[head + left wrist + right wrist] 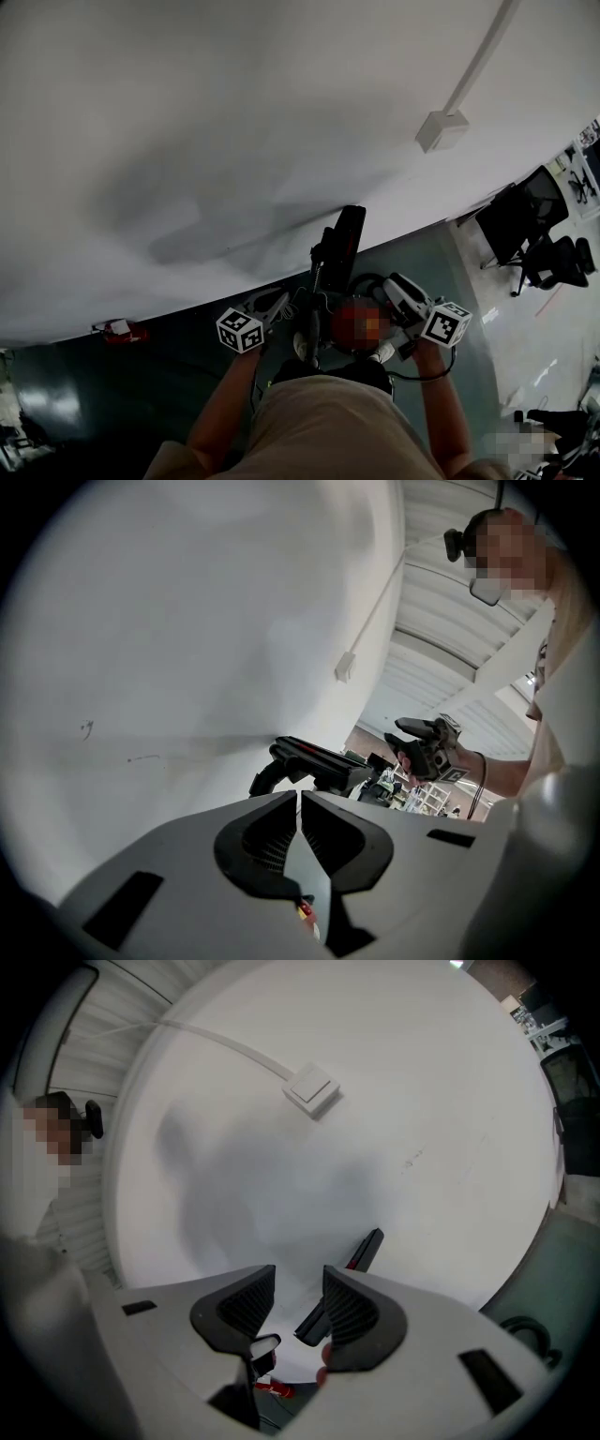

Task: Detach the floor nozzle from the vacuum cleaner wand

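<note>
Flat black floor nozzle [341,240], smooth white wall [234,112]

No word, number, brand or label can be read in any view. The only printed signs are black-and-white square code patterns on the marker cube [240,330] of the left gripper [298,819] and the marker cube [446,323] of the right gripper [298,1314]. A red patch on the black floor nozzle [370,1241] is too small to read.
</note>
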Available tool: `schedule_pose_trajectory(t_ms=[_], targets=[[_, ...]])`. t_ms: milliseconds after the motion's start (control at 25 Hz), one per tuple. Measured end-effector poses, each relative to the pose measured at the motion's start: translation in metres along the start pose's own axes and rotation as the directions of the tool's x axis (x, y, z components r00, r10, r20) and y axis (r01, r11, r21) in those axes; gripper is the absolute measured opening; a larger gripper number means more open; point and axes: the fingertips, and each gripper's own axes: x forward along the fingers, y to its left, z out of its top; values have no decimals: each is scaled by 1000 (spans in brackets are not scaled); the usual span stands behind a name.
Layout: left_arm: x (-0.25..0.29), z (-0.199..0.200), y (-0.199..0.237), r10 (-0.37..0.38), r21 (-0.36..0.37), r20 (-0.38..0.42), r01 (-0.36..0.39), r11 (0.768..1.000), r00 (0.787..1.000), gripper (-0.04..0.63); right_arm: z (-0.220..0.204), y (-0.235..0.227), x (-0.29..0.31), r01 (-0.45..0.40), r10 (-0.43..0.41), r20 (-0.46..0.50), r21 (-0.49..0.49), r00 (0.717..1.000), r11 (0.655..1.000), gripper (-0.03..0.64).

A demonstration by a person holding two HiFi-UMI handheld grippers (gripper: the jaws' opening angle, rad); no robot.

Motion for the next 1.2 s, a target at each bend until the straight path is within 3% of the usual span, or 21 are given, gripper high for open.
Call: schedule_pose_trajectory(t_ms=[560,1200], targets=[[13,12,-9,14,21,-7,-14,1000,1000,3,12,-6,20,-66,66,-5,16,998,998,154],[32,9,6,22,16,-31,-21,1000,999,4,31,-17,34,-66,66,-16,6,998,998,155]])
